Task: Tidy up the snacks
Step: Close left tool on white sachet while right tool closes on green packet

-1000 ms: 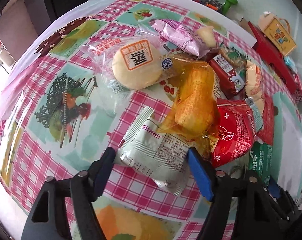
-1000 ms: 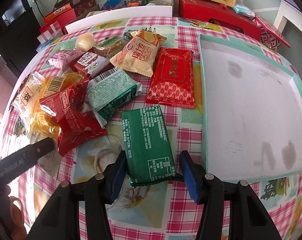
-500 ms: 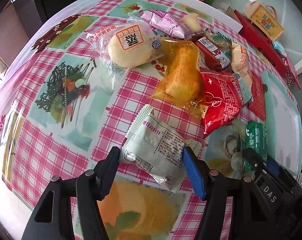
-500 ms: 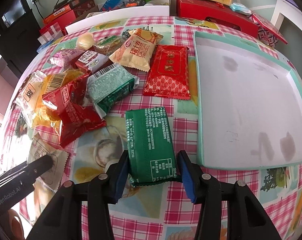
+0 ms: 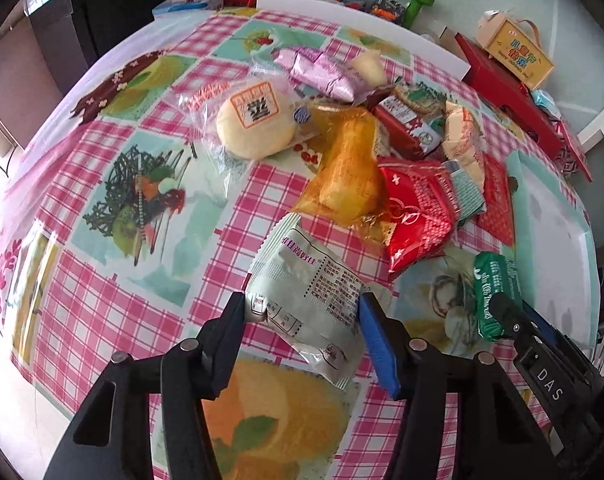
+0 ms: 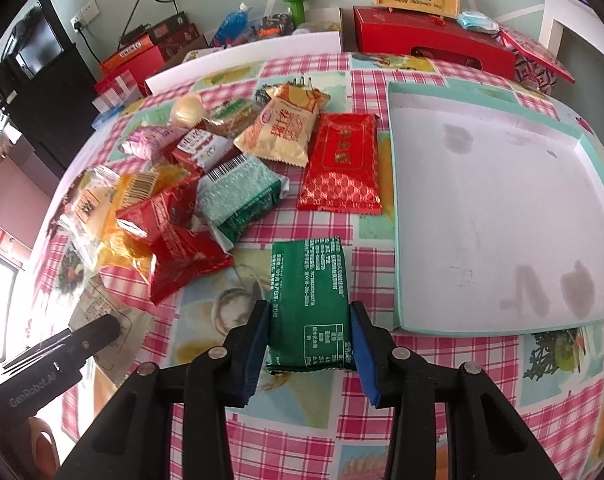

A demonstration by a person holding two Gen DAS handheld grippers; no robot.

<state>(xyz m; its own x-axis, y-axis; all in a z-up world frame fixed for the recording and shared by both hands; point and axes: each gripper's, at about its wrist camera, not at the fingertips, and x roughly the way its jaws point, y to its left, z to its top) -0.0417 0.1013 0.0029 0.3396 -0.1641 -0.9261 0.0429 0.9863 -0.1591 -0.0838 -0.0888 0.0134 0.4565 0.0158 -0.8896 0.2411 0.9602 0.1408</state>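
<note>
My left gripper (image 5: 302, 316) has its jaws closing on the pale grey-white snack pkt (image 5: 305, 292), both pads against its sides, pkt tilted w/ its far end toward 12 o'clock. Right gripper (image 6: 309, 334) is closing too, pads squeezing the dark green pkt (image 6: 307, 304) (it bulges a bit between them). The snack pile (image 6: 190, 200) sits at 10 o'clock from that green pkt on the checked tablecloth (image 6: 361, 240); the teal-rimmed tray (image 6: 393, 200) lies at 2 o'clock, just beside it.
</note>
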